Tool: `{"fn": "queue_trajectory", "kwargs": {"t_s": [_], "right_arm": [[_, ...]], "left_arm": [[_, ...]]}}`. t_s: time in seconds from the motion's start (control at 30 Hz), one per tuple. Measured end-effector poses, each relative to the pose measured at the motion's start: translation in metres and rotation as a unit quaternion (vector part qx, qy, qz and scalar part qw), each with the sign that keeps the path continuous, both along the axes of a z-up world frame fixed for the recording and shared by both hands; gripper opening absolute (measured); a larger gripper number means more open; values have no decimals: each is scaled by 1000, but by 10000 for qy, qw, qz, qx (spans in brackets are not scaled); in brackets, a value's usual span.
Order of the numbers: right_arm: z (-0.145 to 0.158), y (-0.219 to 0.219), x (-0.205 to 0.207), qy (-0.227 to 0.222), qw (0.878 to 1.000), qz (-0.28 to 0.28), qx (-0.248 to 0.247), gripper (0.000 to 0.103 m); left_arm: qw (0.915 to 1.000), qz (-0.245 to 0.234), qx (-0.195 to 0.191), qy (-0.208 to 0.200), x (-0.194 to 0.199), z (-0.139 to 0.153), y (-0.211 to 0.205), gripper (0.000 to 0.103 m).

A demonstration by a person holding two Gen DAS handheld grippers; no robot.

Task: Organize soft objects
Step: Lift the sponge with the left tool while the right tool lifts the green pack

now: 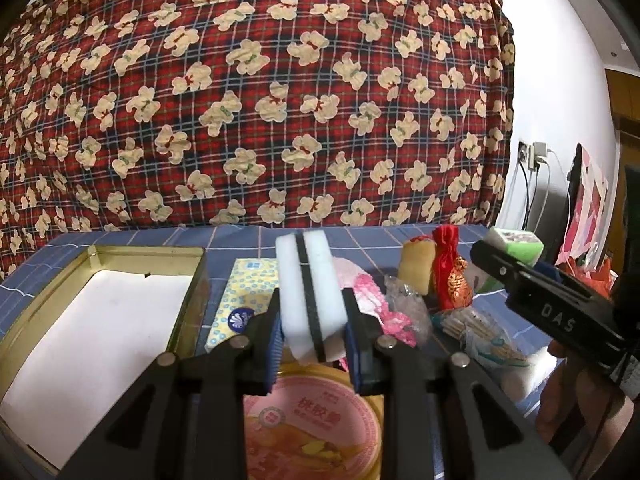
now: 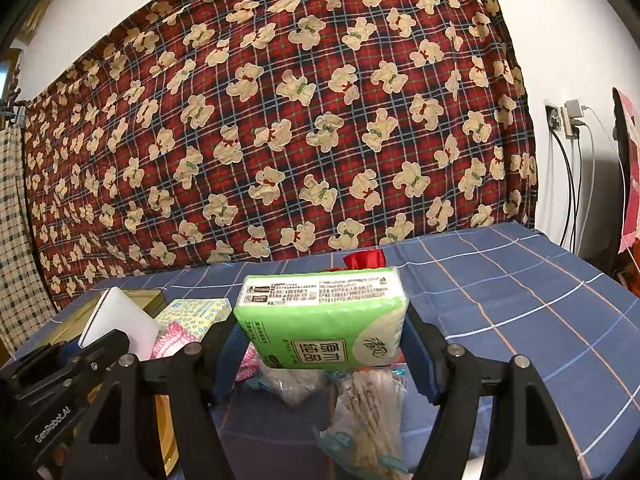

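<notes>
- The sponge [image 1: 310,292], white with a dark middle layer, is clamped upright in the left tongs [image 1: 311,344], lifted above the clutter; it sits just right of the tin [image 1: 188,280], not yet over it
- The green tissue pack [image 2: 324,320] is pinched between the fingers of the right tongs [image 2: 326,340], held off the surface [image 2: 520,300], to the right of the sponge and well apart from the tin
- The tin, gold-rimmed with a white floor, lies at the left; its visible part holds nothing, so by my reading nothing is packed yet
- Left lying on the surface: a yellow tissue pack [image 1: 244,300] just beside the tin's right wall; a pink cloth [image 1: 368,296] behind the sponge; a red pouch [image 1: 450,272] and a yellow pouch [image 1: 418,266] farther right; a bag of swabs [image 2: 372,412] near the right tongs
- A round pink lid [image 1: 312,420] lies near, under the left tongs; whether it belongs to the sorting I cannot tell
- Judged so: two items are in hand, none placed; most of the work remains
</notes>
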State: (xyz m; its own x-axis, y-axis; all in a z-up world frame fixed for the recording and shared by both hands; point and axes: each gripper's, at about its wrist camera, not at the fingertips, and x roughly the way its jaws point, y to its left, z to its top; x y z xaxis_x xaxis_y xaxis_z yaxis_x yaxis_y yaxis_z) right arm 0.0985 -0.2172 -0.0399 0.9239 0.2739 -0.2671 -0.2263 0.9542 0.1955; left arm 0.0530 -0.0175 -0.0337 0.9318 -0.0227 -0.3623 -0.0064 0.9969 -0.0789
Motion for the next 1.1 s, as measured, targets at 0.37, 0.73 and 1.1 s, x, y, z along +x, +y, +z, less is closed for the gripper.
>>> {"fn": "queue_trajectory", "kwargs": {"t_s": [0.37, 0.73, 1.1], "right_arm": [[3, 15, 6, -67, 9999, 36, -95, 71], [2, 37, -5, -223, 9992, 144, -292, 71], [2, 63, -12, -284, 9980, 300, -486, 71]], "left_arm": [[9996, 198, 151, -142, -6, 4, 3, 25], [9989, 319, 257, -242, -8, 5, 2, 25], [9979, 557, 226, -241, -12, 5, 16, 25]]}}
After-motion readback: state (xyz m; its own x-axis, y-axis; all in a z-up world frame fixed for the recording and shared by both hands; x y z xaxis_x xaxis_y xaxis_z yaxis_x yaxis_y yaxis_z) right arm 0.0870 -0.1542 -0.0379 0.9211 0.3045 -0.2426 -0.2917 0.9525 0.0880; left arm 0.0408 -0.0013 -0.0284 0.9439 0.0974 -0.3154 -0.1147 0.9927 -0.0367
